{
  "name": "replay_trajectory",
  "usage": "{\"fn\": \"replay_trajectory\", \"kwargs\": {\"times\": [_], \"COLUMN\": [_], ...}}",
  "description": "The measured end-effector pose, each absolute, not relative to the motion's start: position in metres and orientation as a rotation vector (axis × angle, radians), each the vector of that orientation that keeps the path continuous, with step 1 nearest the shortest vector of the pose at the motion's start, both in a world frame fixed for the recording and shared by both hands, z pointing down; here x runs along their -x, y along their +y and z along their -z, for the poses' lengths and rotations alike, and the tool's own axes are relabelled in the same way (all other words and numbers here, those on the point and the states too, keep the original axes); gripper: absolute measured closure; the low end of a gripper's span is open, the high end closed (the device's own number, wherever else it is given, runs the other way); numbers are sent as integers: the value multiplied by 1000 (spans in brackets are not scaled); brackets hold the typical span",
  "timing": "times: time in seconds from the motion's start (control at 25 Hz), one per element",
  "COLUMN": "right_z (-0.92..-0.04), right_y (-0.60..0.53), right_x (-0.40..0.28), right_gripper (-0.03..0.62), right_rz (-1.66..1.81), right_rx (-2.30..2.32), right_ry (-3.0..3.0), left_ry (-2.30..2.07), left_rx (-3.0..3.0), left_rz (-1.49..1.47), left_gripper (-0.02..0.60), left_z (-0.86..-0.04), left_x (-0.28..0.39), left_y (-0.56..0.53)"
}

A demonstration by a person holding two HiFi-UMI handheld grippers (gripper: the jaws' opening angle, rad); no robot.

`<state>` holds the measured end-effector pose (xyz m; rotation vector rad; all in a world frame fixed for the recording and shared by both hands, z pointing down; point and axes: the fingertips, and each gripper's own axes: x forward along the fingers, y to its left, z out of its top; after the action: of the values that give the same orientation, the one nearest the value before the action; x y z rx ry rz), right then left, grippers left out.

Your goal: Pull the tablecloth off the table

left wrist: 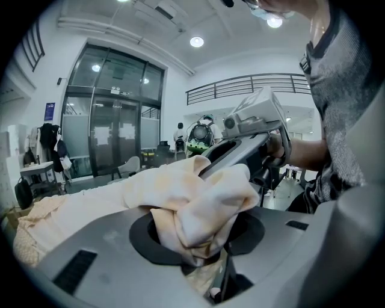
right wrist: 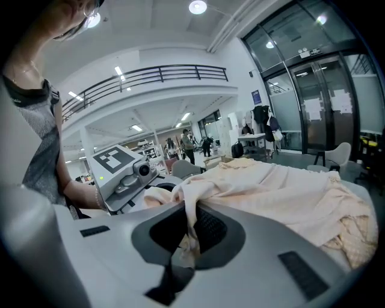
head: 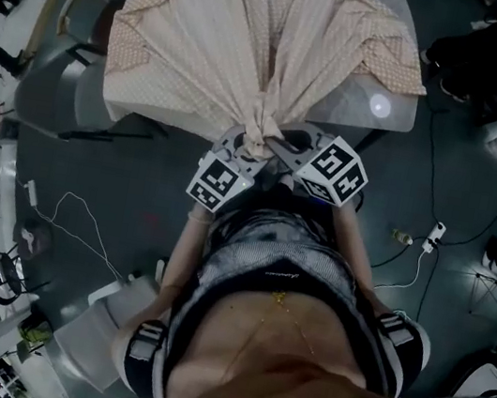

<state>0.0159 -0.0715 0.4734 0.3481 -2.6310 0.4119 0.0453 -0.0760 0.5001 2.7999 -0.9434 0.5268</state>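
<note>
Cloth soft, light, gathered at desk near edge; left gripper and right gripper, jaws clamped on bunch; should slide easily.

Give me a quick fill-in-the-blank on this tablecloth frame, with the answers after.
The left gripper and the right gripper are both ___ on the tablecloth. The cloth is gathered toward the table edge nearest the ___. The table's bare part shows on the person's ___ side.
Missing: shut; person; right.
</note>
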Motion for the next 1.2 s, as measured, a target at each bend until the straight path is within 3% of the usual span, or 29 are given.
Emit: {"fn": "replay_trajectory", "kwargs": {"times": [0.76,1.2], "right_z": [-481,-474], "right_y": [-40,-37], "right_x": [-32,-5], "right_gripper": [522,521], "right_rz": [-401,-395], "right_rx": [-346,-311], "right_ry": [-2600,-2613], "left_ry": [-938,-917], "left_rx": [-2782,-2780], "left_rz": [-515,-440], "left_gripper": [442,443], "left_z": [-507,-500], "left_x": [-62,-35], "left_y": [-44,-40]}}
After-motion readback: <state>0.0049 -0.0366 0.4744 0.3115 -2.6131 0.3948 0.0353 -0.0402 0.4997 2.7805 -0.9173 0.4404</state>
